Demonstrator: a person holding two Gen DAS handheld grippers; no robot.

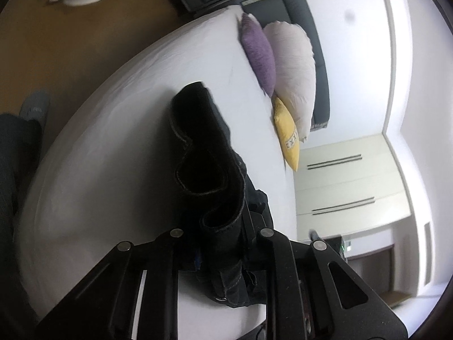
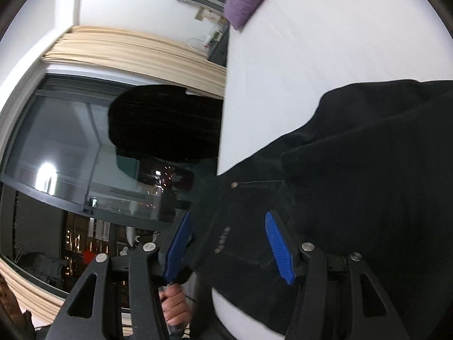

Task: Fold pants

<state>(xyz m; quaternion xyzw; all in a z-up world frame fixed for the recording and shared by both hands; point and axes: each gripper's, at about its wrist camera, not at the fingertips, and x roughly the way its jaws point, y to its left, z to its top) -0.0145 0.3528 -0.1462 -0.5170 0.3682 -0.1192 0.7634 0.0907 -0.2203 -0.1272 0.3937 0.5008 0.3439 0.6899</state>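
The black pants (image 1: 209,153) lie on the white bed (image 1: 119,119). In the left wrist view a bunched, folded edge of the pants with pale stitching rises between the jaws of my left gripper (image 1: 226,243), which is shut on it. In the right wrist view the pants (image 2: 354,175) spread across the right side over the bed (image 2: 325,42). My right gripper (image 2: 226,226) is open: its blue pads (image 2: 279,248) stand wide apart around the pants' edge with a rivet, not pinching it.
A purple pillow (image 1: 259,53), a white pillow (image 1: 294,73) and a yellow pillow (image 1: 287,133) lean on the dark headboard (image 1: 320,65). A wardrobe (image 1: 348,181) stands beyond. A dark window (image 2: 70,147) with cream curtains is left of the bed in the right wrist view.
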